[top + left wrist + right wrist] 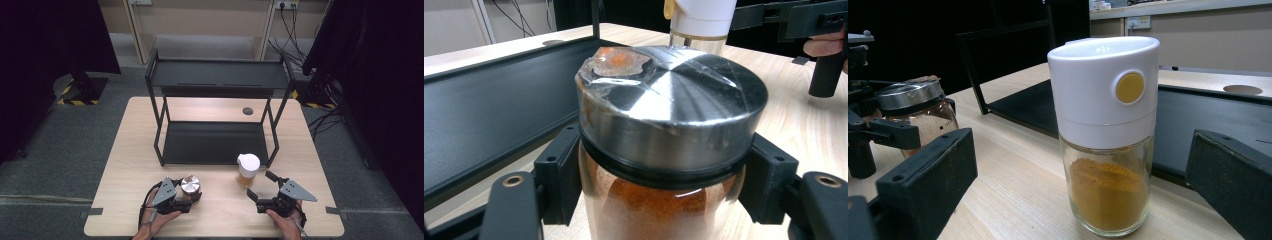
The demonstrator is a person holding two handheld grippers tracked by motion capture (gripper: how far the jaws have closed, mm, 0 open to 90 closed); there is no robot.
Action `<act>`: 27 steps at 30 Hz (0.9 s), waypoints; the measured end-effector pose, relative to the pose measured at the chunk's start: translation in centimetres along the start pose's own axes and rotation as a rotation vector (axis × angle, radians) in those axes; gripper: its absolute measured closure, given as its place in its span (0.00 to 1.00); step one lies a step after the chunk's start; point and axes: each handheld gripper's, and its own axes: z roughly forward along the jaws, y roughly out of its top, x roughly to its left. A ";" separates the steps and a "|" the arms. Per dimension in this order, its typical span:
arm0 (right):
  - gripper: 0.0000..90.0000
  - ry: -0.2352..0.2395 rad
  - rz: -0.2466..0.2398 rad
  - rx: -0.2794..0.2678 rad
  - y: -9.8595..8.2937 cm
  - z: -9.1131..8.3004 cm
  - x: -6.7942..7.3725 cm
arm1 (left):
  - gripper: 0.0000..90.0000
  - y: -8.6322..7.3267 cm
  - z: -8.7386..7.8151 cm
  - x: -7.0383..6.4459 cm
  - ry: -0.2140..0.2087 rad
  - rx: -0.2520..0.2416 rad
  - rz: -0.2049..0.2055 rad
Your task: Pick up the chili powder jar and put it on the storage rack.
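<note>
A glass spice jar with a round steel lid [190, 185] [669, 130] and orange-red powder stands on the table in front of the rack. My left gripper [192, 196] [664, 185] is shut on its glass body just under the lid. A second glass jar with a tall white cap and a yellow button [248, 170] [1105, 135] holds yellow powder and stands upright near the rack's front right leg. My right gripper [262, 185] [1088, 200] is open, its jaws wide on either side of that jar without touching it.
A black two-shelf metal rack [215, 142] stands on the middle of the light wooden table [130, 145]; its lower shelf lies just behind both jars. A round cable hole [247, 111] sits in the tabletop behind the rack. Cables lie on the floor at right.
</note>
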 end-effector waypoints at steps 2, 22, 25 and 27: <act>0.00 0.001 -0.001 -0.001 0.0 0.0 0.0 | 0.34 0.1 -0.1 -0.1 0.007 0.000 0.000; 0.00 0.007 -0.003 -0.003 0.0 0.0 0.0 | 0.34 1.5 -1.1 -0.1 0.029 -0.023 -0.009; 0.00 0.008 -0.003 -0.002 0.0 0.0 0.0 | 0.34 1.9 -1.1 0.0 0.032 -0.025 -0.014; 0.00 0.008 -0.003 -0.003 0.0 0.0 0.0 | 0.34 2.3 -1.2 0.1 0.036 -0.024 -0.017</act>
